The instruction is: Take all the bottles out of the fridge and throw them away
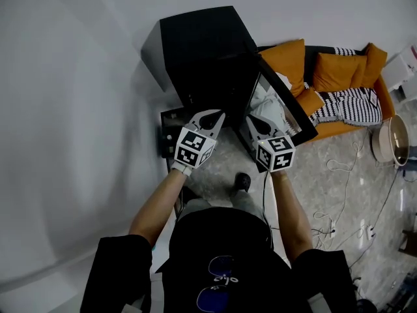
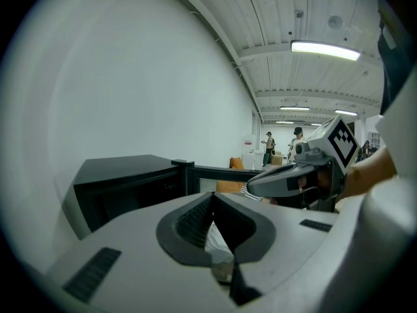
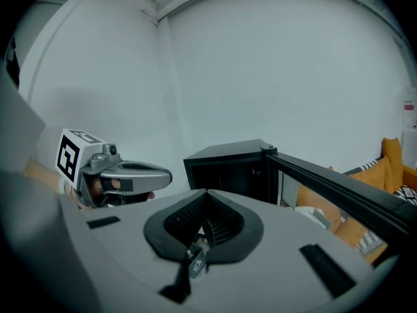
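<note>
My left tongs (image 1: 215, 115) are closed, with nothing between them. My right tongs (image 1: 251, 119), just beside them, are closed and empty too. Directly ahead of both stands the black fridge (image 1: 199, 41), its door (image 1: 287, 106) swung open beyond the right tongs. The inside is too dark to make out bottles. An orange sofa (image 1: 339, 70) lies farther right.

The sofa (image 1: 333, 74) stands right of the fridge (image 1: 195, 39).

No legible text or labels, apparently, anywhere.
</note>
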`<control>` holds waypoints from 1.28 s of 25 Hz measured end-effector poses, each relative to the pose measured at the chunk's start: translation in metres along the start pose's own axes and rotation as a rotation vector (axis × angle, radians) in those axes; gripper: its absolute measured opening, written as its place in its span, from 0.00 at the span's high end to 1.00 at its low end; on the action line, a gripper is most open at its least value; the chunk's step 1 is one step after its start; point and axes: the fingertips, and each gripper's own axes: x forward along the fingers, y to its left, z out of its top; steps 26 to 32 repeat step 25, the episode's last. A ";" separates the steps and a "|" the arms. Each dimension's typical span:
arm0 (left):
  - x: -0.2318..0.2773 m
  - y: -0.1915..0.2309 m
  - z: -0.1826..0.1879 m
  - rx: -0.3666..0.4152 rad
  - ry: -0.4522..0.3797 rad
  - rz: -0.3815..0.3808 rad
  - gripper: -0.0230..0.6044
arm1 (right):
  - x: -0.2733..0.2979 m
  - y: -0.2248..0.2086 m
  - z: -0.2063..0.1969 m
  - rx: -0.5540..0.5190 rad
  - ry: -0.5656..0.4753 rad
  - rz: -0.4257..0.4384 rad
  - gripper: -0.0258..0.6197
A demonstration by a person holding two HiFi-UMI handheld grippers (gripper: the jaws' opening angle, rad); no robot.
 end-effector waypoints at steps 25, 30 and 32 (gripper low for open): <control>-0.009 0.018 -0.018 -0.030 0.015 0.009 0.95 | 0.021 0.008 -0.005 -0.023 0.034 0.017 0.95; -0.009 0.018 -0.018 -0.030 0.015 0.009 0.95 | 0.021 0.008 -0.005 -0.023 0.034 0.017 0.95; -0.009 0.018 -0.018 -0.030 0.015 0.009 0.95 | 0.021 0.008 -0.005 -0.023 0.034 0.017 0.95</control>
